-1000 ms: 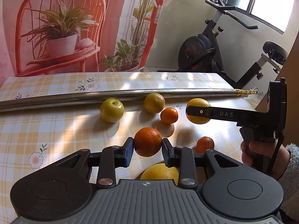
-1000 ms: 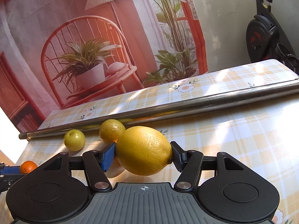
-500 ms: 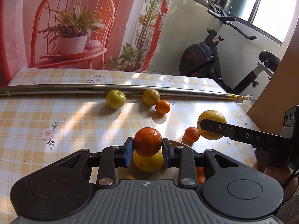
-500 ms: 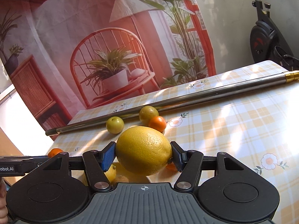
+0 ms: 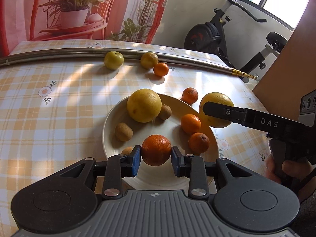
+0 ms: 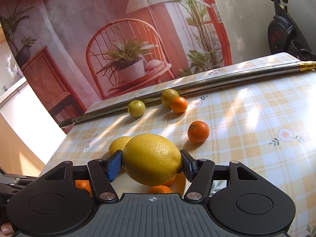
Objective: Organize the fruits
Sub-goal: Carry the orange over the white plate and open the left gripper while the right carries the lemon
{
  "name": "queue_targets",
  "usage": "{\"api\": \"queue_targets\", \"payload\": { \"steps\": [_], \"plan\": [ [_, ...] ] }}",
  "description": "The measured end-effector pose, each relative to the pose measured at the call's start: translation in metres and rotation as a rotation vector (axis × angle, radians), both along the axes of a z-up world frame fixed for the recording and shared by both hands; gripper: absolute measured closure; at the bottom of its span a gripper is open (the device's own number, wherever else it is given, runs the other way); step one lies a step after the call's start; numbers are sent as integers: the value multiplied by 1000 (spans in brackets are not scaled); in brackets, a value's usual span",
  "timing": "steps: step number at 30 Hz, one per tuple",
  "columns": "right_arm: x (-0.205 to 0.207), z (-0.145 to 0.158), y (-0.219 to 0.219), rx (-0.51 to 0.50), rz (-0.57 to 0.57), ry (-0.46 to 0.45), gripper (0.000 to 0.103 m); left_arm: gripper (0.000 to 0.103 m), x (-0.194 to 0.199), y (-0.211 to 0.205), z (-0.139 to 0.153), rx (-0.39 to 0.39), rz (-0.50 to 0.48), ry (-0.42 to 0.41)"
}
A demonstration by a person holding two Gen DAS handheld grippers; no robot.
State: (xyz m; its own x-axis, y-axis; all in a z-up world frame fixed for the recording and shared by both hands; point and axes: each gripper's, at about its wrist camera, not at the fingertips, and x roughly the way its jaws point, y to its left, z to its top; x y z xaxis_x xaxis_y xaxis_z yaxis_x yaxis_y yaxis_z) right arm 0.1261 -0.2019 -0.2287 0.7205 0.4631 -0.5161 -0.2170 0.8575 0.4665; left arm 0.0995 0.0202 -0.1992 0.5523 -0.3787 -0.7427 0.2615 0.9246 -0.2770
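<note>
Both grippers loaded over the plate (image 5: 110, 130).
Left gripper (image 5: 156, 156) pinches an orange (image 5: 156, 149) above plate's near side; right gripper (image 6: 151, 165) clamps a lemon (image 6: 151, 159), long axis across jaws, above its right rim.

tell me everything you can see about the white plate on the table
The white plate is round and shallow, looks like glazed ceramic, and sits flat on the checked tablecloth. On it lie a big yellow citrus, two small orange fruits and three small brown fruits. The left gripper holds an orange over its near side; the right gripper holds a large yellow fruit above its right edge. Its near rim is hidden by the left gripper.
</note>
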Motion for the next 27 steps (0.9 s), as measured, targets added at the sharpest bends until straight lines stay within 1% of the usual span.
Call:
{"api": "queue_targets", "payload": {
  "steps": [3, 6, 10, 12, 15, 21, 25, 27],
  "plan": [
    [-4, 4, 0, -6, 0, -13, 45, 69, 1, 2, -7, -19, 1, 33],
    [-6, 6, -1, -10, 4, -23, 45, 69, 0, 1, -13, -13, -2, 56],
    [-5, 3, 0, -10, 4, -10, 45, 69, 1, 0, -24, -13, 3, 106],
    [-4, 0, 1, -9, 6, -2, 45, 69, 4, 0, -27, -3, 12, 110],
    [0, -3, 1, -7, 5, 7, 45, 69, 8, -4, -29, 60, 16, 87],
    [3, -9, 2, -9, 1, 18, 45, 68, 13, -10, -30, 147, -2, 38],
    [5, -10, 0, 6, -10, 32, 45, 68, 17, -10, -29, 190, 1, 6],
    [6, -11, -2, 10, -14, 31, 45, 68, 19, -8, -28, 192, 7, 0]
  ]
}}
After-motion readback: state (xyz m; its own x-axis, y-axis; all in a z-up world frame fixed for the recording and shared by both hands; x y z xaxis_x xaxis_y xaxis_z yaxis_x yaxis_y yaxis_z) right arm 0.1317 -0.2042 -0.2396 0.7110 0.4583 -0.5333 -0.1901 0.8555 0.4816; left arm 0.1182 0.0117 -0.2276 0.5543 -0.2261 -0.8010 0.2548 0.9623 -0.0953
